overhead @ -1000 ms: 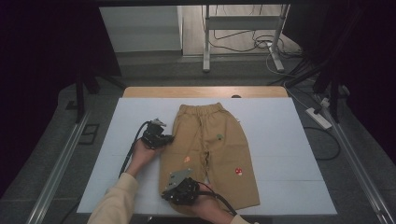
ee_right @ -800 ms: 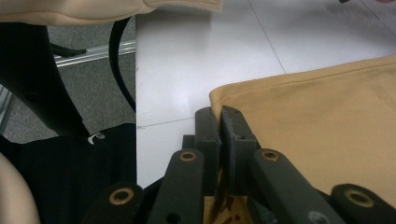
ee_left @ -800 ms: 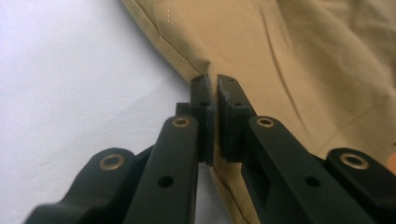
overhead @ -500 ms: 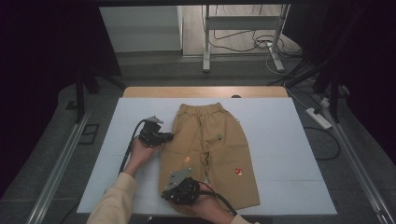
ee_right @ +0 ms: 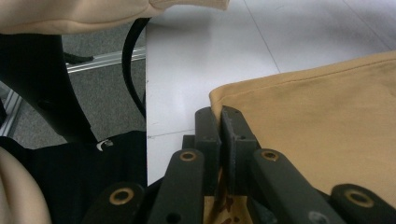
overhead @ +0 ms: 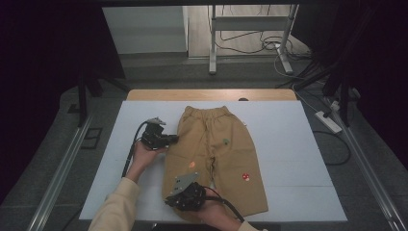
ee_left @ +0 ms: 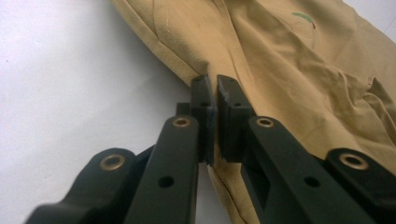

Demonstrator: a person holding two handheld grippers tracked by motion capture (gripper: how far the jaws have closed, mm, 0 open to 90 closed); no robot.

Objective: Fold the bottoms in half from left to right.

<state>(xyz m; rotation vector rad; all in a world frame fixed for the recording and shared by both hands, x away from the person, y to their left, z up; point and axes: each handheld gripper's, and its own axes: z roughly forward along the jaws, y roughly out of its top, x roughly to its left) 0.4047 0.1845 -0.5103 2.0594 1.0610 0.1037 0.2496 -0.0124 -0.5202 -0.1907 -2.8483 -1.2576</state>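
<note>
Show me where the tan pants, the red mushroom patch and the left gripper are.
tan pants [overhead: 231, 159], high view, on the right leg above the knee.
red mushroom patch [overhead: 246, 176], high view, on the patch's middle, low on the right leg.
left gripper [ee_left: 215, 84], left gripper view, between its fingers, shut on the pants' side seam.

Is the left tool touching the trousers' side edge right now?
Touching. In the left gripper view, the left tool is shut, with the tan trousers' side edge pinched between its jaws.

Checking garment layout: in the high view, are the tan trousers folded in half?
No, the tan trousers lie spread flat on the white table cover, waistband at the far end and both legs side by side.
</note>
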